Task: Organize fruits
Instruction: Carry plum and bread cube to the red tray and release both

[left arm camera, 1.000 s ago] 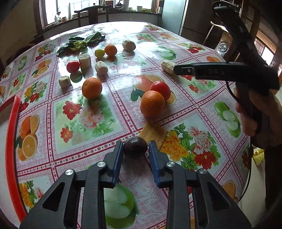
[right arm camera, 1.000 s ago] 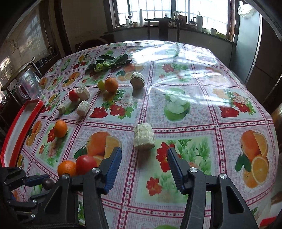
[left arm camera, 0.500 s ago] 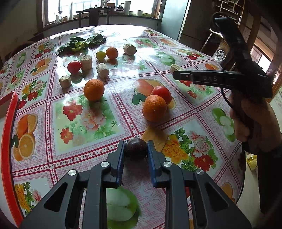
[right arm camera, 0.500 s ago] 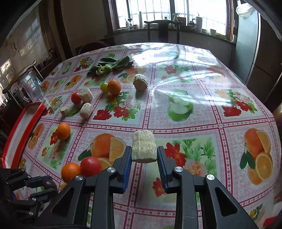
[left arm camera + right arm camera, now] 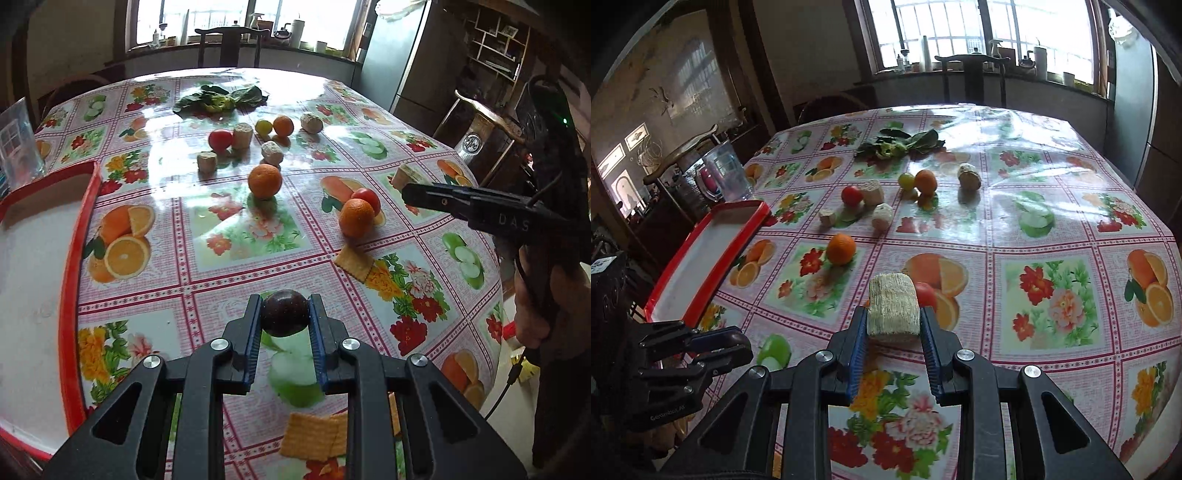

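The fingers [image 5: 863, 341] of the right gripper [image 5: 893, 341] pinch a pale corn piece [image 5: 894, 308], held above the tabletop [image 5: 1052, 221]. The fingers [image 5: 254, 328] of the left gripper [image 5: 284, 330] pinch a dark plum [image 5: 284, 312] above the tabletop, near the red tray [image 5: 68, 258] on the left. Two oranges [image 5: 265, 181] and a tomato [image 5: 220, 140] lie farther away, and crackers [image 5: 354, 260] are close to the plum.

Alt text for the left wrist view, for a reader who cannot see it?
The left gripper is shut on a dark plum above a fruit-print tablecloth. Oranges, tomatoes and beige cylinders lie beyond, a red-rimmed tray at left.
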Motion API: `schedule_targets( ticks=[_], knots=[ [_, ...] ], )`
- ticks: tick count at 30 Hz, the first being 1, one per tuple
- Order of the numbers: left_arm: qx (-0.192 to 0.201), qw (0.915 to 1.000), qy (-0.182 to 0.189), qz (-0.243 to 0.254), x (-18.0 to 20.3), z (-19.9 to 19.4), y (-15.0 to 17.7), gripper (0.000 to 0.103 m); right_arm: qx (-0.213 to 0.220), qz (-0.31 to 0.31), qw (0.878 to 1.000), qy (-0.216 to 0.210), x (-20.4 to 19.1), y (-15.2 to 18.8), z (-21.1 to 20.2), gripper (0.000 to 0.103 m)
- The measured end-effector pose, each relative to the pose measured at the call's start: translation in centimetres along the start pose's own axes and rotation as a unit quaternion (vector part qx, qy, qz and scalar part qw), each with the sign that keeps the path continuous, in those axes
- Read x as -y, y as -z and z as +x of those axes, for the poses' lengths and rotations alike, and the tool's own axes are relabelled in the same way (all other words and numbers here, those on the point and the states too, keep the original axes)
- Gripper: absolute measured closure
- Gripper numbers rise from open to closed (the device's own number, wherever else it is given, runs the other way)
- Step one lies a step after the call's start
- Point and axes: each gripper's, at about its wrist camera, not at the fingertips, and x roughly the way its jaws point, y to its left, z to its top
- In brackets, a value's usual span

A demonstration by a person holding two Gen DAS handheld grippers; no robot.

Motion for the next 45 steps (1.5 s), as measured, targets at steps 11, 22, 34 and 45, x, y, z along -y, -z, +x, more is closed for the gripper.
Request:
schedule_targets(
  ticks=[11, 22, 34, 45],
  knots=[
    [0.031, 0.9976, -0.043, -0.045, -6.1, -5.3, 1.8, 0.081, -0.016, -0.039, 0.997, -0.061, -7.9, 0.4, 1.6, 0.074],
    [0.048, 0.9906, -0.087, -0.094, -12.2, -8.5, 3.6, 0.081, -0.034, -0.081, 0.99, -0.111, -15.2, 0.0, 3.8, 0.074],
    [0.05, 0.9799, -0.13, -0.143, -19.0, -10.5, 5.3, 0.081, -0.068, -0.144, 0.972, -0.175, -25.2, -0.6, 7.7, 0.074],
    [0.025, 0.9762, -0.145, -0.159, -22.0, -9.1, 6.0, 0.081, -0.119, -0.191, 0.957, -0.181, -29.7, 0.8, 12.1, 0.074]
  ],
)
